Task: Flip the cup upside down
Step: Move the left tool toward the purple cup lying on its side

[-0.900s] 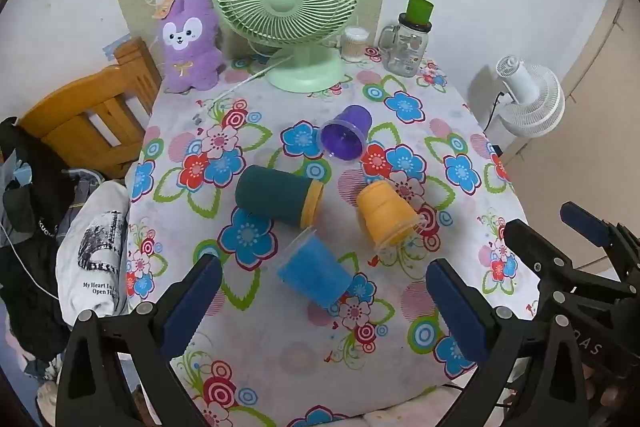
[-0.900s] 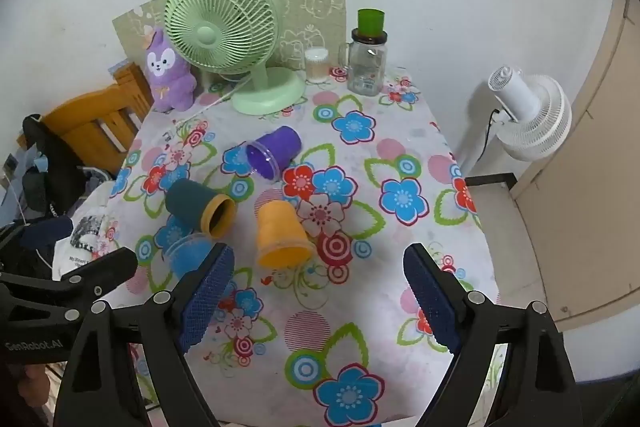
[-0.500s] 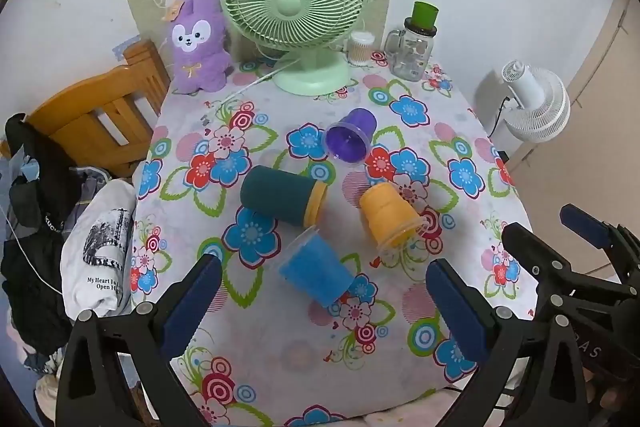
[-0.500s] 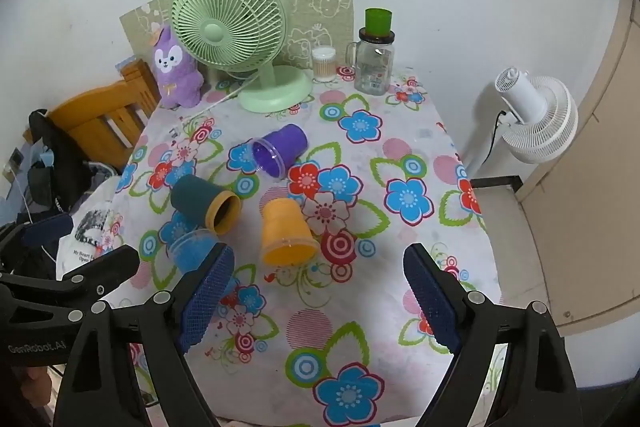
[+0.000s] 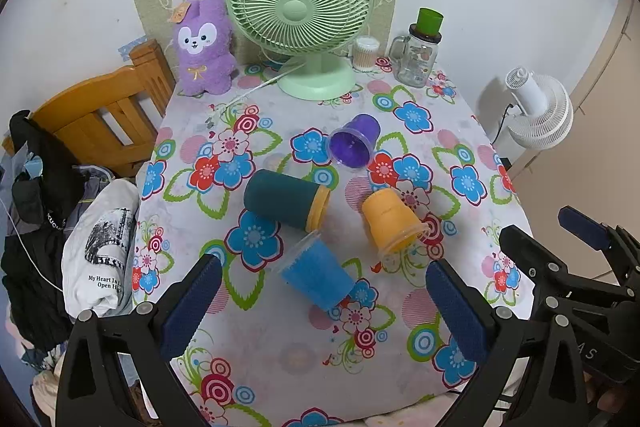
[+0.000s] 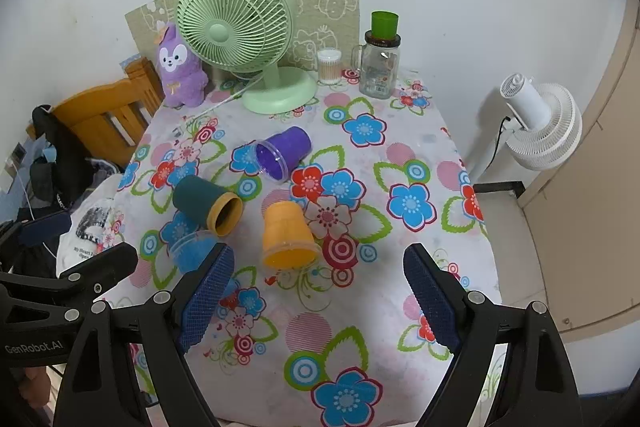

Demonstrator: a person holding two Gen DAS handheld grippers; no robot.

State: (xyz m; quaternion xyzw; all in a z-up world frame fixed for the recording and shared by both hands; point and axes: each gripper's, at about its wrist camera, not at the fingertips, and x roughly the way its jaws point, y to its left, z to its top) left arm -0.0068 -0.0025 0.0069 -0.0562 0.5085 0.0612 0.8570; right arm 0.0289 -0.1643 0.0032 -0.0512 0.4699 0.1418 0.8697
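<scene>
Several cups lie on their sides on the flowered tablecloth [image 5: 280, 347]: a blue cup [image 5: 316, 277] [image 6: 190, 253], a dark teal cup with an orange rim [image 5: 286, 199] [image 6: 206, 205], an orange cup [image 5: 390, 223] [image 6: 286, 237] and a purple cup [image 5: 354, 147] [image 6: 282, 153]. My left gripper [image 5: 322, 311] is open and empty, held above the table's near edge, just short of the blue cup. My right gripper [image 6: 318, 293] is open and empty, just short of the orange cup. Its left finger [image 6: 206, 293] hides part of the blue cup.
A green desk fan [image 5: 300, 15], a purple plush toy [image 5: 204, 47], a cotton swab jar [image 5: 366, 53] and a glass jar with a green cup on top [image 5: 420, 55] stand at the table's far edge. A wooden chair [image 5: 100, 123] stands left, a white floor fan [image 5: 536, 115] right.
Both grippers have drawn back and risen a little, so the table and cups sit lower and farther in view. The cups have not moved. Both grippers stay open.
</scene>
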